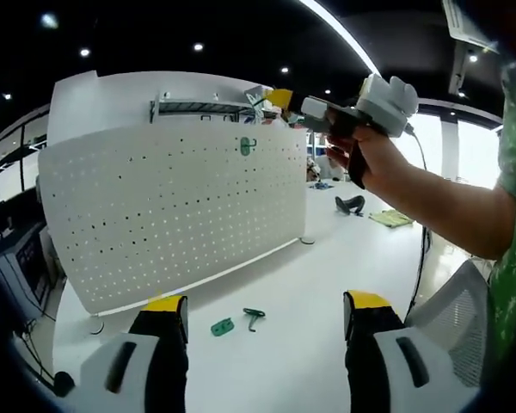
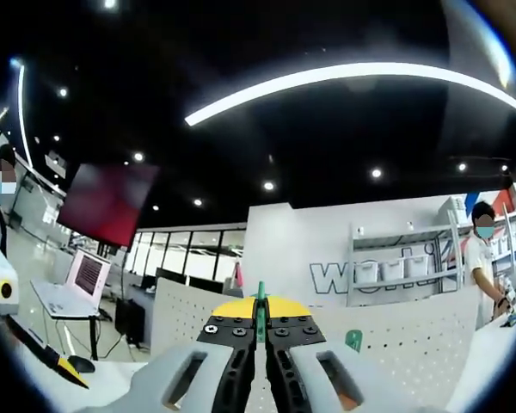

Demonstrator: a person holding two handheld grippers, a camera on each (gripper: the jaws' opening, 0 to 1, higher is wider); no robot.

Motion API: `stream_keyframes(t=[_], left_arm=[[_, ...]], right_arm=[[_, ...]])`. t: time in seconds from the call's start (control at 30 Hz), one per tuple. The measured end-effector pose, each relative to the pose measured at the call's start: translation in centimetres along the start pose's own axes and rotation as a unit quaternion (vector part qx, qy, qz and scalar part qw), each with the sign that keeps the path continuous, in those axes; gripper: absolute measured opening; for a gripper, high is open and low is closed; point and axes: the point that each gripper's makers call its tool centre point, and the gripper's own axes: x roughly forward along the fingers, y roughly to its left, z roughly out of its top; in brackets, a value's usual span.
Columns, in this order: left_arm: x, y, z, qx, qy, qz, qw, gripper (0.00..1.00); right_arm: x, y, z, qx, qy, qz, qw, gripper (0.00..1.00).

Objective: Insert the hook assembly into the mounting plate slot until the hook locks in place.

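Yellow-tipped jaws of my left gripper [image 1: 262, 323] stand wide and empty over the white table [image 1: 327, 284], where a spare hook [image 1: 254, 318] and plate [image 1: 222, 326] lie. My right gripper [image 2: 260, 331] pinches a green hook [image 2: 261, 310] near the pegboard [image 1: 181, 215] top, presumably lining up above the mounted plate [image 1: 247, 145]. Behind: office, ceiling lights, shelving.

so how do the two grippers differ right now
The left gripper hovers low over the table with jaws wide apart and empty. The right gripper is raised near the pegboard's top edge, jaws shut on a thin green hook piece. Both have yellow-tipped black jaws.
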Motion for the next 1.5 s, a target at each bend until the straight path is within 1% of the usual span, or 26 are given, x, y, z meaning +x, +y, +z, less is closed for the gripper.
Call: stream_keyframes(t=[0.1,0.27,0.4,0.6,0.77,0.87,1.03,1.27,1.5], left_arm=[[0.2,0.3,1.2,0.007,-0.011,0.004,0.9999,0.75],[0.7,0.7,4.0,0.016,-0.039,0.007,0.9991,0.74],[1.0,0.9,6.5,0.026,-0.065,0.009,0.9975,0.74],[1.4,1.2,9.7,0.021,-0.108,0.01,0.9939,0.72],[1.7,0.9,11.2,0.023,-0.126,0.007,0.9918,0.71],[1.9,0.9,11.9,0.015,-0.138,0.004,0.9902,0.69],[2.2,0.6,12.5,-0.003,-0.152,-0.003,0.9884,0.68],[2.6,0.2,13.4,-0.026,-0.168,-0.017,0.9852,0.62],[2.9,-0.1,14.1,-0.04,-0.177,-0.026,0.983,0.59]], right_arm=[[-0.2,0.2,0.3,0.001,-0.003,0.002,1.0,0.01],[-0.6,0.7,0.8,0.002,-0.007,0.005,1.0,0.01],[-0.9,0.9,1.2,0.001,-0.009,0.006,0.9999,0.01],[-1.2,1.2,1.4,0.001,-0.008,0.009,0.9999,0.01],[-1.5,1.4,1.5,0.002,-0.008,0.011,0.9999,0.01],[-1.8,1.6,1.3,0.002,-0.006,0.013,0.9999,0.01],[-2.3,2.2,1.3,0.005,-0.004,0.016,0.9998,0.01],[-2.6,2.6,1.4,0.007,-0.002,0.02,0.9998,0.01],[-2.9,3.2,1.6,0.009,-0.003,0.025,0.9996,0.01]])
